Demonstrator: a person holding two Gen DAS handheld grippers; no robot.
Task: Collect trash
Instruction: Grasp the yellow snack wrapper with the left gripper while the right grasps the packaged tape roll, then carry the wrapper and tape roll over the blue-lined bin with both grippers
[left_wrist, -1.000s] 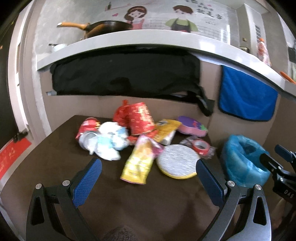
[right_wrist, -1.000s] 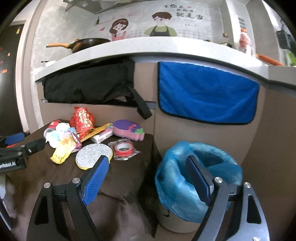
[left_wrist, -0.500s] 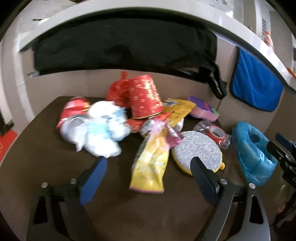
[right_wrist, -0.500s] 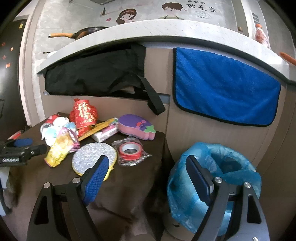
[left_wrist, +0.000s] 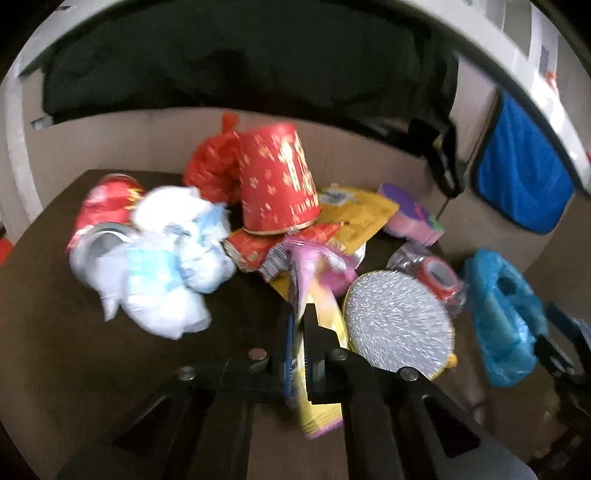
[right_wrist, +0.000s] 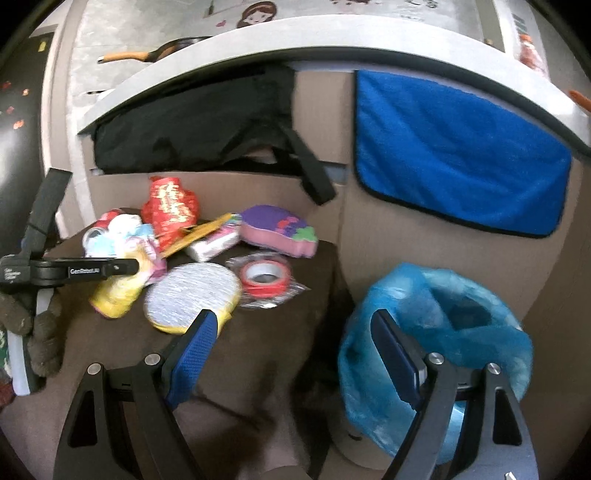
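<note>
**Inspector A:** Left wrist view first. The left gripper sits at lower centre, its jaws just closed, clenched on the yellow snack wrapper; the wrapper's pink top fans out above the pads and its yellow tail hangs below them. Motion blur throughout.

**Inspector B:** Surroundings?

**Inspector A:** The rest of the trash lies on the dark table. Centre: an upturned red paper cup. Left of centre: crumpled white tissue against a red can. Right of the wrapper, just beside it: a silver round board, with a red tape roll above it. At the right edge: the blue bin bag.

**Inspector B:** Right wrist view?

**Inspector A:** The right gripper is released, jaws wide apart with nothing between them, at the bottom of the frame. One finger overlaps the silver board's edge; the other stands in front of the blue bag at lower right. At middle left, the left gripper is seen side-on, closed on the wrapper, which sags below it. A purple sponge sits at the table's far end.
</note>
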